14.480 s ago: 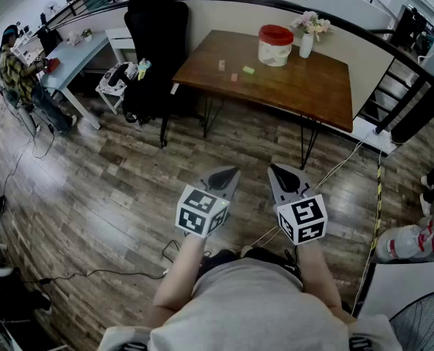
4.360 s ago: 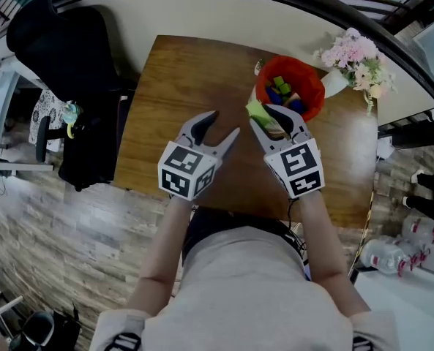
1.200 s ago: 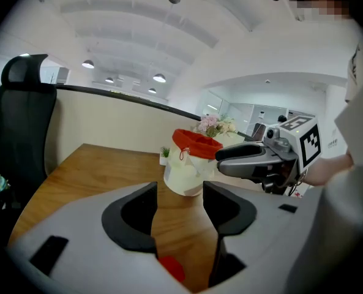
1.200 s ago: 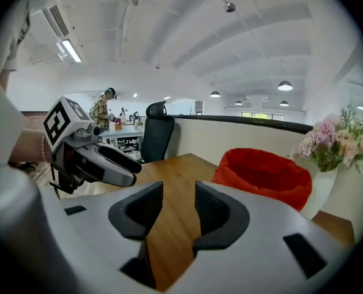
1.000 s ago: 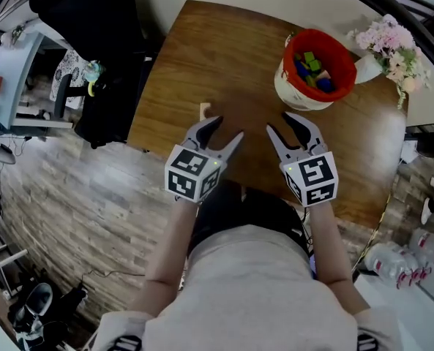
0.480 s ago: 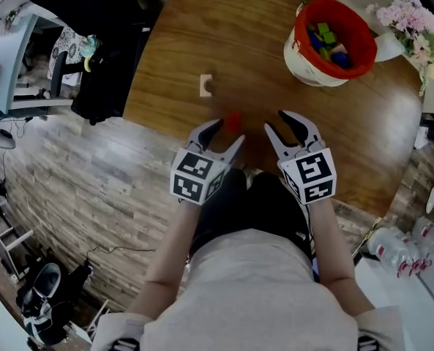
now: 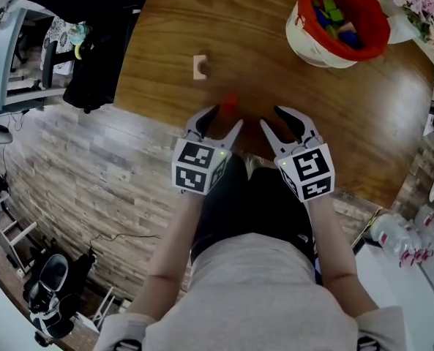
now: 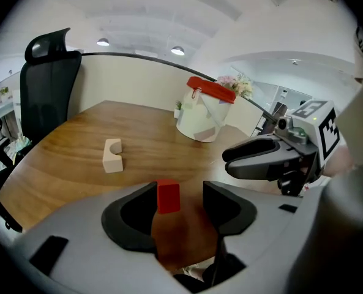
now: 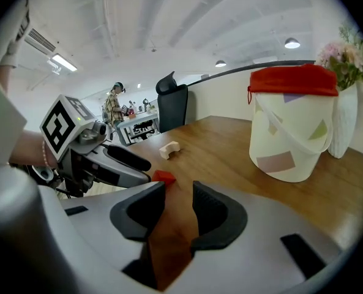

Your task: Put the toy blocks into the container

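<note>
Red block (image 8: 168, 196) on table (image 8: 59, 164), just before left gripper (image 8: 180, 193) — jaws parted; untouched

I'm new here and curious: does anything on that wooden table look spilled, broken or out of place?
Nothing is spilled or broken. Only two toy blocks lie outside the white red-rimmed bucket: a small red block near the front edge of the wooden table and a cream arch-shaped block farther back to the left.

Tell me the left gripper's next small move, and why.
Probably ease the left gripper forward a little, then close. Its jaws stand open, and the red block sits just at their tips, lined up between them and not yet gripped.
</note>
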